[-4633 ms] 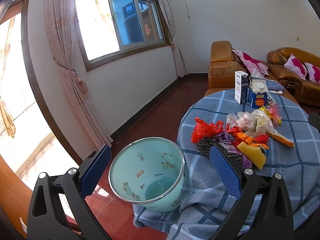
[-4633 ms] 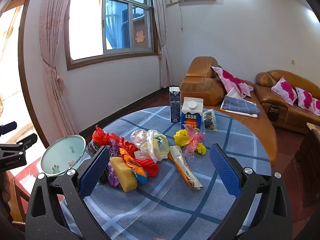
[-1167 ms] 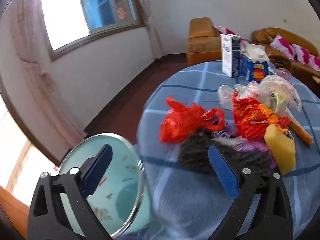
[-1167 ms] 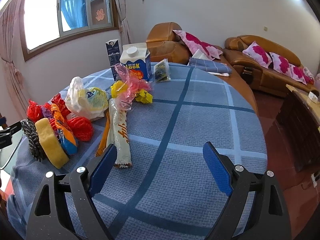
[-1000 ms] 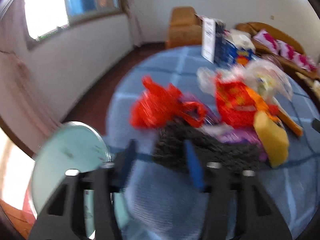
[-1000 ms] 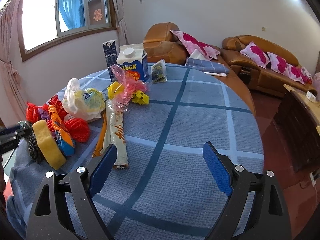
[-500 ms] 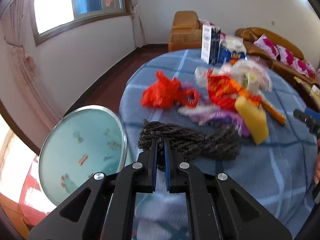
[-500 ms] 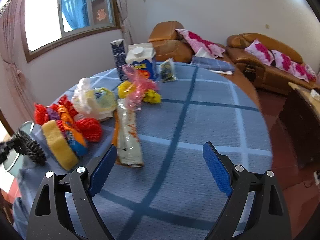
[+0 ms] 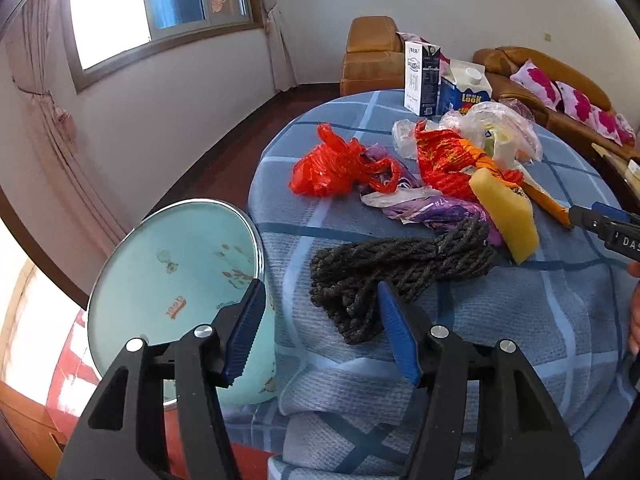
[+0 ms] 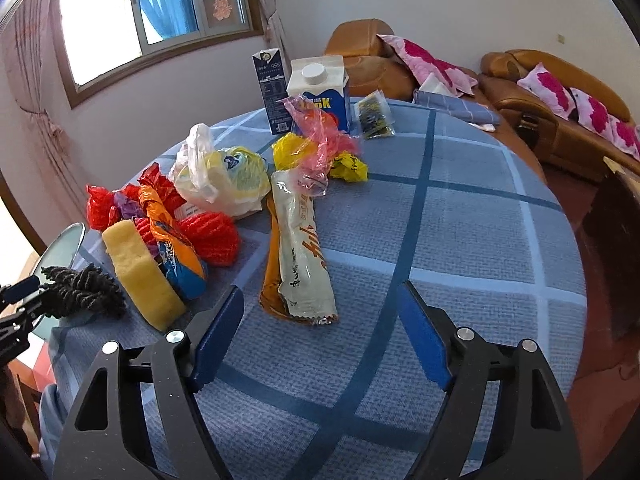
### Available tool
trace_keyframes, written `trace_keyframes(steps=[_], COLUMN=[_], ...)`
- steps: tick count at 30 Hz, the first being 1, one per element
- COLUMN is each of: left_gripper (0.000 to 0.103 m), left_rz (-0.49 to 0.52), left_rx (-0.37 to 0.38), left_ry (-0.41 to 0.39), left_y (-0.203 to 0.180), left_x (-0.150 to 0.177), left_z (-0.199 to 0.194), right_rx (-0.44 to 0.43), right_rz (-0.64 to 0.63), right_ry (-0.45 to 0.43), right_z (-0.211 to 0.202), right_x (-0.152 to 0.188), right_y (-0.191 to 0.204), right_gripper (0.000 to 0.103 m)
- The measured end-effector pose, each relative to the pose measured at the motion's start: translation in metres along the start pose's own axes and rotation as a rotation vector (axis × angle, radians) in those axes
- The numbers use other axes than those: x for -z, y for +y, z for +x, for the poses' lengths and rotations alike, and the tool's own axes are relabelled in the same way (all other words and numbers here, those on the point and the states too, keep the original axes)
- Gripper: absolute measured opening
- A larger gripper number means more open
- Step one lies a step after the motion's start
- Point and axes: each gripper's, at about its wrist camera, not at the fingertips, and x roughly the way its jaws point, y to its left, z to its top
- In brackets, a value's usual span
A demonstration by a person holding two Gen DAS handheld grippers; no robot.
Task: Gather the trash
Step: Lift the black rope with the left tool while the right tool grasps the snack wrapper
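Observation:
A bundle of black rope (image 9: 400,268) lies on the blue checked tablecloth (image 9: 520,320) near the table's edge. My left gripper (image 9: 320,328) has its jaws opening; the rope's near end sits between the fingers, close to the right one, and the pads do not press on it. A pale green bin (image 9: 176,280) stands below the edge on the left. My right gripper (image 10: 320,332) has its jaws closing with nothing between them, just short of a long white snack wrapper (image 10: 300,256). A yellow sponge (image 10: 140,272) lies to the wrapper's left.
More trash lies on the table: a red bag (image 9: 336,164), a purple wrapper (image 9: 432,208), a white plastic bag (image 10: 216,176), pink and yellow bags (image 10: 320,140). Two cartons (image 10: 316,92) stand at the back. Brown sofas (image 10: 540,92) lie beyond the table.
The left gripper was shut on the black rope half a second ago and has let it go. The right gripper has edged toward the wrapper, its fingers slightly closer together.

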Motion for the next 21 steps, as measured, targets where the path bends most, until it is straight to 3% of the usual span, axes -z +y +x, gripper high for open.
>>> trace_keyframes(steps=[4,6,10,12,15,16,17,18,20,21], left_gripper=[0.054,0.035,0.015,0.012,0.01,0.01,0.01,0.01,0.01,0.01], left_rz=[0.065,0.071,0.078,0.071,0.053,0.047,0.041,0.038,0.025,0.017], left_rx=[0.086,0.126,0.155,0.163,0.161,0.161,0.158,0.153,0.131,0.12], left_ry=[0.022,0.053,0.031,0.025,0.011,0.007,0.001,-0.007,-0.031,-0.037], left_y=[-0.009,-0.013,-0.02,-0.019,-0.016,-0.015,-0.013,-0.012,-0.006,-0.002], left_x=[0.003,0.008,0.009,0.007,0.005,0.003,0.003,0.001,-0.003,-0.005], left_z=[0.009,0.02,0.018,0.015,0.007,0.004,0.001,-0.002,-0.011,-0.014], right_rx=[0.0,0.001,-0.003,-0.01,-0.027,-0.033,-0.051,-0.058,-0.063,-0.064], right_rz=[0.005,-0.002,0.001,0.002,-0.004,-0.006,-0.014,-0.018,-0.026,-0.026], right_ry=[0.007,0.01,0.029,0.041,0.07,0.084,0.106,0.109,0.083,0.069], right_z=[0.001,0.001,0.004,0.007,0.014,0.017,0.021,0.022,0.016,0.011], right_x=[0.0,0.001,-0.001,-0.004,-0.008,-0.008,-0.008,-0.007,-0.007,-0.007], right_y=[-0.001,0.0,-0.001,0.0,0.003,0.004,0.005,0.006,0.006,0.005], right_gripper=[0.078,0.078,0.078,0.075,0.061,0.048,0.028,0.024,0.004,0.004])
